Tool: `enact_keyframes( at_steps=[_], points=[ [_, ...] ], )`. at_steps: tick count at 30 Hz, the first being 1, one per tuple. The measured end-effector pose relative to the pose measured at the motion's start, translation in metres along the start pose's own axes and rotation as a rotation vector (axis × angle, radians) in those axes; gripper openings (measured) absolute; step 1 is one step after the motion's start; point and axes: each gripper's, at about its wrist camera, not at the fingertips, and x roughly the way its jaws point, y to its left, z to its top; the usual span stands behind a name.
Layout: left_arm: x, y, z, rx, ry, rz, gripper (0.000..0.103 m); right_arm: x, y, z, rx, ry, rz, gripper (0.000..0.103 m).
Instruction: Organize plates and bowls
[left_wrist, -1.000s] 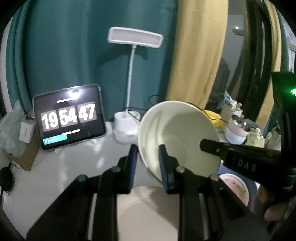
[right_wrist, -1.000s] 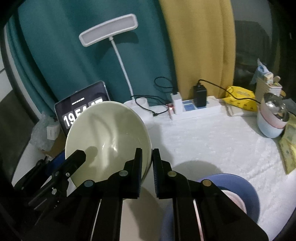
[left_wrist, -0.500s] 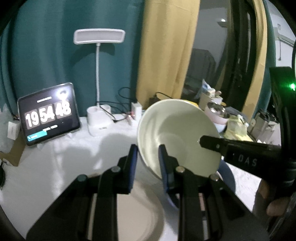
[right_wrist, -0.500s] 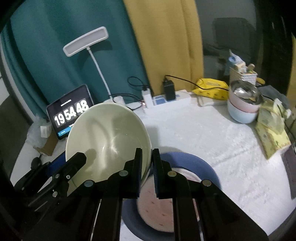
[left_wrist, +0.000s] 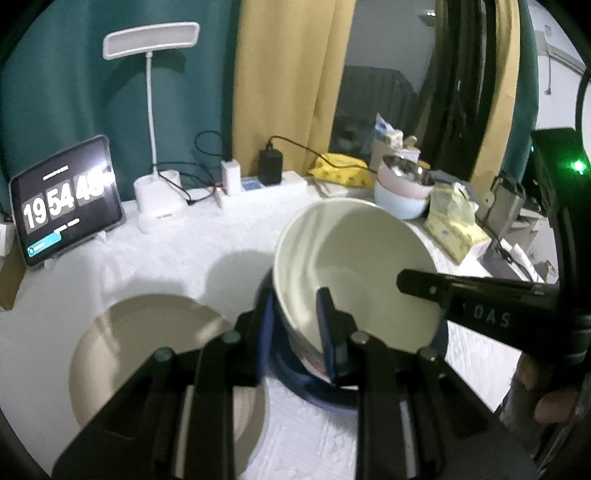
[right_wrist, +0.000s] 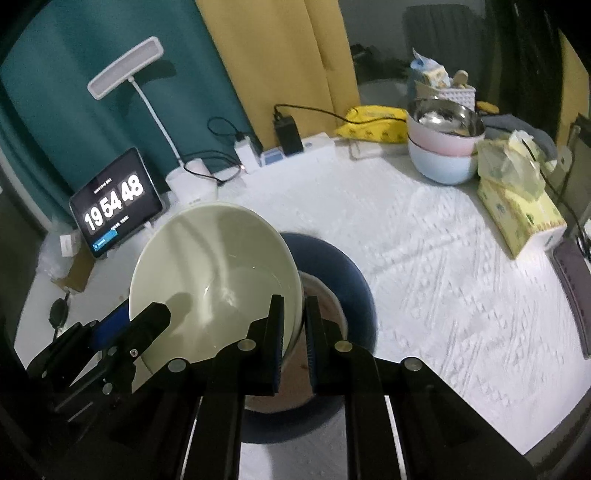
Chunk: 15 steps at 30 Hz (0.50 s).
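Note:
Both grippers hold one large cream bowl (left_wrist: 354, 269) by opposite rims. My left gripper (left_wrist: 295, 328) is shut on its left rim. My right gripper (right_wrist: 293, 332) is shut on its right rim; the bowl also shows in the right wrist view (right_wrist: 218, 280). The bowl hangs tilted just above a dark blue plate (right_wrist: 332, 266) with a smaller pink plate (right_wrist: 327, 299) on it. A tan plate (left_wrist: 140, 347) lies on the white tablecloth to the left of the blue plate.
A stack of bowls, pale blue, pink and steel (right_wrist: 445, 140), stands at the back right beside a tissue pack (right_wrist: 521, 199). A tablet clock (left_wrist: 64, 199), a desk lamp (left_wrist: 155, 129) and a power strip (left_wrist: 266, 184) line the back edge.
Both grippers have carried the cream bowl to the right and downward, from above the tan plate to just over the blue plate. The grips have not changed.

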Motion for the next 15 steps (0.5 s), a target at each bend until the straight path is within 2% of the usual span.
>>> enact_keyframes(
  at_steps=[15],
  points=[
    [0.018,-0.012,-0.013,0.025,0.09,-0.003,0.024,0.014,-0.015,-0.012,0.007,0.079,-0.027,0.014]
  ],
)
